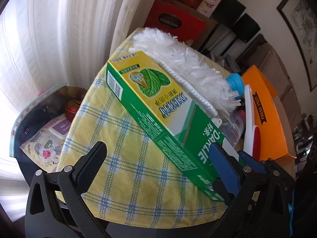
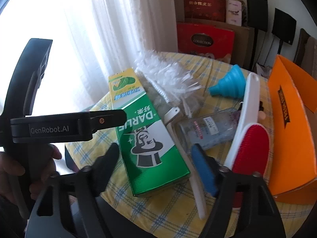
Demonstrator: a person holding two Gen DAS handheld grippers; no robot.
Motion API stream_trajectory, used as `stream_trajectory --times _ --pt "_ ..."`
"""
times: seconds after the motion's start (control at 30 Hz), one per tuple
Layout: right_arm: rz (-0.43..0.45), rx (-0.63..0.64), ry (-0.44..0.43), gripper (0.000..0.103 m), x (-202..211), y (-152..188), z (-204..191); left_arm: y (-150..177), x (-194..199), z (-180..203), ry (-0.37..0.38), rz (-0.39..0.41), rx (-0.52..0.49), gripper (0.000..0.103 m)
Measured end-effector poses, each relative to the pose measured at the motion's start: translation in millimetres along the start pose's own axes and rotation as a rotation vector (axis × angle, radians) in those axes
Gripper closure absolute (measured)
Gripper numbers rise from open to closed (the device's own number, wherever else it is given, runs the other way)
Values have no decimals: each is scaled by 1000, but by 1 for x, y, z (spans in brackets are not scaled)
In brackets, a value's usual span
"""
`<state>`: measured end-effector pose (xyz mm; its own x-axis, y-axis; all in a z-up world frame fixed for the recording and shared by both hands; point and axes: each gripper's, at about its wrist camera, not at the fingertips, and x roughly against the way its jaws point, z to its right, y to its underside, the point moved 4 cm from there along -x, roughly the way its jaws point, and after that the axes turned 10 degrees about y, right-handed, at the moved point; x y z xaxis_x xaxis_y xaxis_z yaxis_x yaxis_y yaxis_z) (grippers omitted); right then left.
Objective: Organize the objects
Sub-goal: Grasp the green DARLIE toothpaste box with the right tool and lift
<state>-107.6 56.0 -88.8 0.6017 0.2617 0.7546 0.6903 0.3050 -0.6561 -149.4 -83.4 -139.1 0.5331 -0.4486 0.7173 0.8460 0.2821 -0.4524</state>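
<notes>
Left wrist view is showing my left tongs (image 1: 158, 166) hanging released, spread wide over the yellow checked tabletop (image 1: 122, 134) with nothing between them; the green toothpaste box (image 1: 158, 107) is lying just inside the right-hand finger, and I cannot tell whether that finger is touching it. Beyond the box, the white duster (image 1: 184, 63) is lying along its far side, the blue funnel (image 1: 235, 81) is sitting at the duster's end, and the orange box (image 1: 267, 115) is standing at the right edge.

Right wrist view is showing my right tongs (image 2: 156, 166) straddling the near end of the toothpaste box, still released: I am seeing a gap on both sides. To the right the clear bottle (image 2: 210, 129) is lying on its side, then the red lint brush (image 2: 251, 144), then the orange box.

I am judging the tidying as barely begun: everything is lying loose on the tabletop, and nothing that I can see is in the orange box. All the items look left to sort.

The toothpaste box is lying flat, its long axis running from the near edge away toward the curtain, slanting leftward in the right view, the leaf-printed end pointing away from me.
</notes>
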Motion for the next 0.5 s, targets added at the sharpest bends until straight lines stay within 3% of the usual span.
stream_trajectory --times 0.13,0.27,0.4,0.5 --pt "5 28 -14 38 0 2 -8 3 -3 5 30 -15 1 0" --pt "-8 34 -81 51 7 5 -17 7 -2 5 47 -21 9 0" --pt "-15 30 -96 50 7 6 -23 10 -4 4 58 -35 18 0" --pt "-23 10 -98 42 1 6 -23 12 -4 4 56 -43 17 0"
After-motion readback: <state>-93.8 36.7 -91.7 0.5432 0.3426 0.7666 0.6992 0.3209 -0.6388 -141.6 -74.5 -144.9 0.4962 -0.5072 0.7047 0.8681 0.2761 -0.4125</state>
